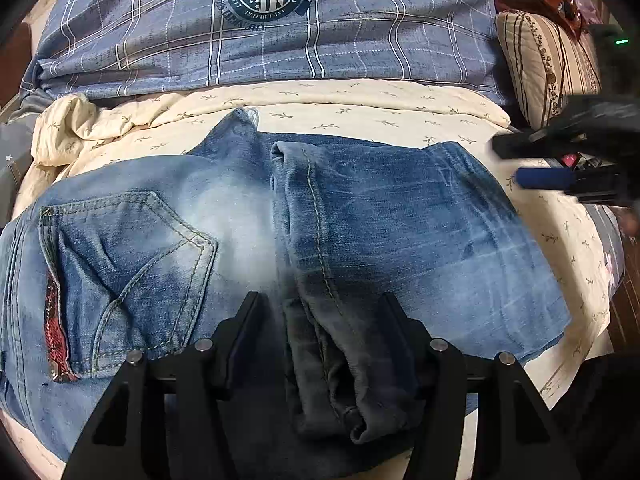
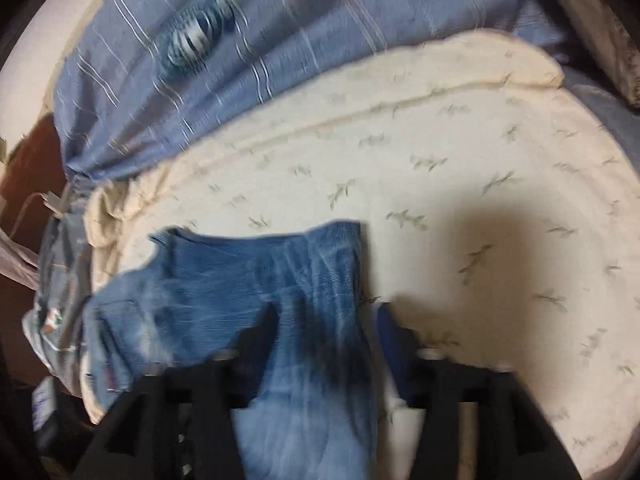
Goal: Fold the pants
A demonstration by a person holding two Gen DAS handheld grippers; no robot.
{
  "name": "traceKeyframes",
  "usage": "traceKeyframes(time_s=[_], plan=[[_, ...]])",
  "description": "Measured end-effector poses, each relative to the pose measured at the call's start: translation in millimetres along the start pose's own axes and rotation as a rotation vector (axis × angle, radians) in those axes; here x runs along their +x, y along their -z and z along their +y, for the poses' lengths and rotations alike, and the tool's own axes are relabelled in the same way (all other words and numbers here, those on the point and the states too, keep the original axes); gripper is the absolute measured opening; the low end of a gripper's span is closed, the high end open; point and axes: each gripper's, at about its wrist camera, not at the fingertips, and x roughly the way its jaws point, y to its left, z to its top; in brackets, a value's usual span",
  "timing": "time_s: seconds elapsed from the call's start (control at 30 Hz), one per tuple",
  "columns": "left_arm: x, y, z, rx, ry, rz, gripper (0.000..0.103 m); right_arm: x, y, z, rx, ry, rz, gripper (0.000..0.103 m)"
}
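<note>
Faded blue jeans [image 1: 380, 220] lie folded on a cream bedsheet [image 1: 360, 116], back pocket [image 1: 132, 264] at the left, a leg folded over on the right. My left gripper [image 1: 320, 312] is open, its jaws on either side of the folded leg's cuff end [image 1: 332, 380], just above the denim. My right gripper [image 1: 532, 164] shows at the right edge of the left wrist view, open, above the sheet beside the jeans. In the blurred right wrist view the right gripper [image 2: 328, 328] is open over the right edge of the jeans [image 2: 260, 280].
A blue plaid duvet [image 1: 260, 40] is bunched along the far side of the bed. A striped pillow [image 1: 540, 64] sits at the far right with a brown item on it. The bed's edge falls away at the right. Cream sheet [image 2: 480, 200] spreads right of the jeans.
</note>
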Motion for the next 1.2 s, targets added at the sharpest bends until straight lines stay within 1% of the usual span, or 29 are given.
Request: traceKeyframes(time_s=[0.03, 0.1, 0.13, 0.17, 0.2, 0.23, 0.27, 0.3, 0.33, 0.37, 0.4, 0.43, 0.47, 0.5, 0.53, 0.6, 0.63, 0.7, 0.73, 0.8, 0.9, 0.93, 1.03, 1.1, 1.17, 1.2], plan=[[0, 0, 0, -0.002, 0.002, -0.002, 0.061, -14, 5, 3, -0.004, -0.047, -0.013, 0.058], [-2, 1, 1, -0.009, 0.008, -0.007, 0.061, -24, 14, 11, -0.006, -0.132, -0.018, 0.058], [-3, 1, 2, -0.018, 0.012, -0.01, 0.061, -24, 23, 10, 0.004, -0.213, 0.0, 0.061], [-6, 1, 4, -0.038, 0.027, -0.017, 0.061, -17, 30, 7, 0.016, -0.238, 0.02, 0.066], [-8, 1, 7, -0.052, 0.039, -0.023, 0.061, -4, 37, 2, 0.027, -0.22, 0.054, 0.068], [-14, 1, 12, -0.082, 0.057, -0.038, 0.061, 16, 46, -9, 0.042, -0.162, 0.125, 0.068], [-26, 3, 21, -0.132, 0.088, -0.068, 0.061, 28, 52, -19, 0.068, -0.174, 0.148, 0.067], [-34, 5, 27, -0.155, 0.103, -0.088, 0.061, 19, 50, -20, 0.078, -0.19, 0.103, 0.067], [-48, 8, 37, -0.19, 0.116, -0.126, 0.061, 10, 48, -17, 0.095, -0.175, 0.113, 0.067], [-67, 11, 49, -0.236, 0.108, -0.18, 0.061, -1, 45, -11, 0.091, -0.176, 0.105, 0.067], [-82, 15, 60, -0.274, 0.094, -0.22, 0.062, -12, 44, -5, 0.061, -0.189, 0.078, 0.067], [-98, 20, 73, -0.324, 0.084, -0.256, 0.066, -24, 44, 6, 0.009, -0.183, 0.045, 0.07], [-118, 32, 93, -0.41, 0.077, -0.305, 0.07, -28, 45, 13, -0.016, -0.178, 0.035, 0.072], [-127, 40, 105, -0.466, 0.073, -0.326, 0.077, -32, 48, 20, -0.039, -0.189, 0.032, 0.074], [-138, 57, 127, -0.577, 0.075, -0.346, 0.079, -32, 53, 28, -0.055, -0.212, 0.038, 0.074], [-141, 77, 159, -0.724, 0.094, -0.336, 0.079, -24, 63, 44, -0.079, -0.248, 0.067, 0.074], [-137, 91, 180, -0.832, 0.121, -0.308, 0.079, -10, 67, 56, -0.111, -0.258, 0.094, 0.074], [-123, 107, 207, -0.971, 0.2, -0.255, 0.079, 5, 75, 71, -0.143, -0.251, 0.128, 0.074], [-117, 114, 216, -1.037, 0.229, -0.237, 0.079, 13, 79, 77, -0.153, -0.252, 0.149, 0.074], [-106, 122, 228, -1.115, 0.284, -0.211, 0.079, 21, 85, 84, -0.148, -0.268, 0.168, 0.074], [-93, 119, 234, -1.147, 0.343, -0.188, 0.079, 24, 95, 103, -0.175, -0.32, 0.191, 0.074], [-89, 117, 235, -1.159, 0.34, -0.176, 0.079, 24, 94, 107, -0.181, -0.335, 0.198, 0.074], [-84, 115, 238, -1.192, 0.346, -0.163, 0.079, 30, 93, 121, -0.124, -0.457, 0.25, 0.074], [-88, 118, 236, -1.188, 0.324, -0.17, 0.079, 33, 88, 128, -0.094, -0.496, 0.264, 0.074], [-97, 122, 233, -1.183, 0.248, -0.165, 0.079, 35, 86, 137, -0.107, -0.499, 0.266, 0.074], [-99, 125, 234, -1.185, 0.235, -0.172, 0.079, 37, 85, 141, -0.113, -0.499, 0.273, 0.074]])
